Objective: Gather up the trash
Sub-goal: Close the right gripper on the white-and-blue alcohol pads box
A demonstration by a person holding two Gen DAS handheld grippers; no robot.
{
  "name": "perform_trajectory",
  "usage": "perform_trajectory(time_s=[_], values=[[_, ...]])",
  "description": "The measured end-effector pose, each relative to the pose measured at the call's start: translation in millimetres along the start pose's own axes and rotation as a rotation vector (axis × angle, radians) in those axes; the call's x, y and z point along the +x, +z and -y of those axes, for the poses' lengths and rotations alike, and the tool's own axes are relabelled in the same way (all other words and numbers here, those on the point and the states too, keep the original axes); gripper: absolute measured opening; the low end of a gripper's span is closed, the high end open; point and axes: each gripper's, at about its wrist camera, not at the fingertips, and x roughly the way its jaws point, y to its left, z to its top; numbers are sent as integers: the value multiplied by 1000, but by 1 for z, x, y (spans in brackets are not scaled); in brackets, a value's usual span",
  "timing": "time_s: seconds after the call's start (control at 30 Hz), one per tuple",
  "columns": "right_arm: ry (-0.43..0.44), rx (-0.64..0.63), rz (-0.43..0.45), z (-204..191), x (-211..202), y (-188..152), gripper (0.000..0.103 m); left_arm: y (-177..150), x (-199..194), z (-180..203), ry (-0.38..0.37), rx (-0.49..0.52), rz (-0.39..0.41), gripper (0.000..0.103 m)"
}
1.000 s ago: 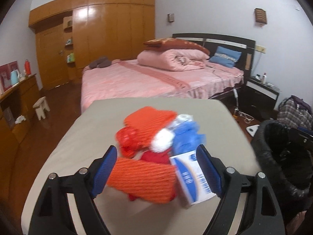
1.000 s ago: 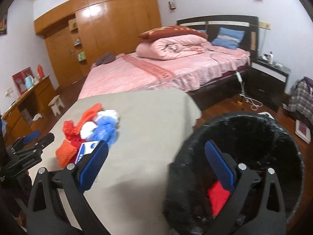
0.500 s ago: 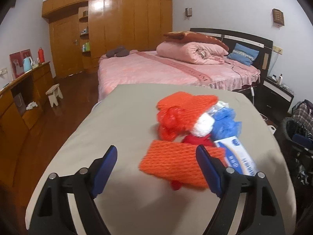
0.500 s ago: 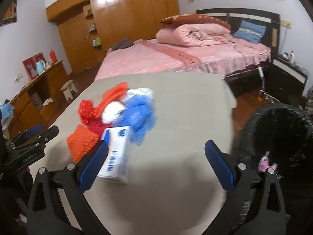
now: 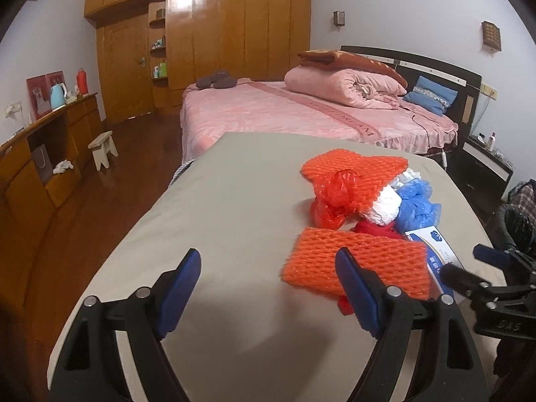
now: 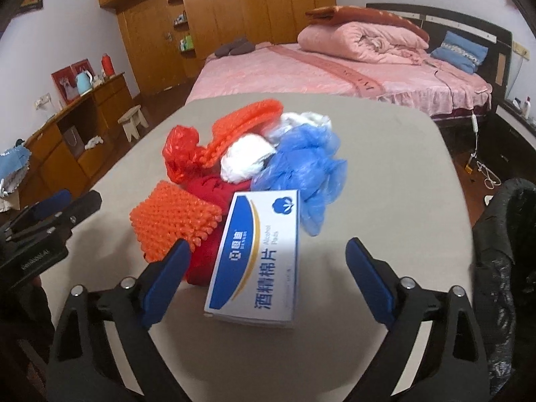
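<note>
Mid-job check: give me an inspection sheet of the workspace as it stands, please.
Surface: beige table, trash piled mid-top.
Job's things: alcohol pads box, two orange foam nets, red bag, blue bag, white wad; black-lined bin beside the table.
Clutter: nothing seen.
Tongs: left tongs open, empty; right tongs closing, box between, untouched.
Cables: white cord on floor.
Surroundings: pink bed, wooden wardrobe.

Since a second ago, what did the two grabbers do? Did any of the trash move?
The right gripper swung away from the black bin to the trash pile, and now frames the alcohol pads box, jaws closing but not touching it. The left gripper slid sideways off the pile; only its right finger overlaps the orange foam net. Nothing was grabbed. The pile stayed put.
</note>
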Motion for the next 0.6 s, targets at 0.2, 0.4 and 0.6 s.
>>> perform_trajectory(time_s=[0.2,0.4,0.6], values=[[41,7,-88,2,17,-7,59,0,3,0,-12,-5,-4,81],[61,7,-70,5,3,-7,57,0,8,8,-34,2,-19,81],[30,-25,-29,13,-18,-6,57,-3,20,22,-54,15,-54,81]])
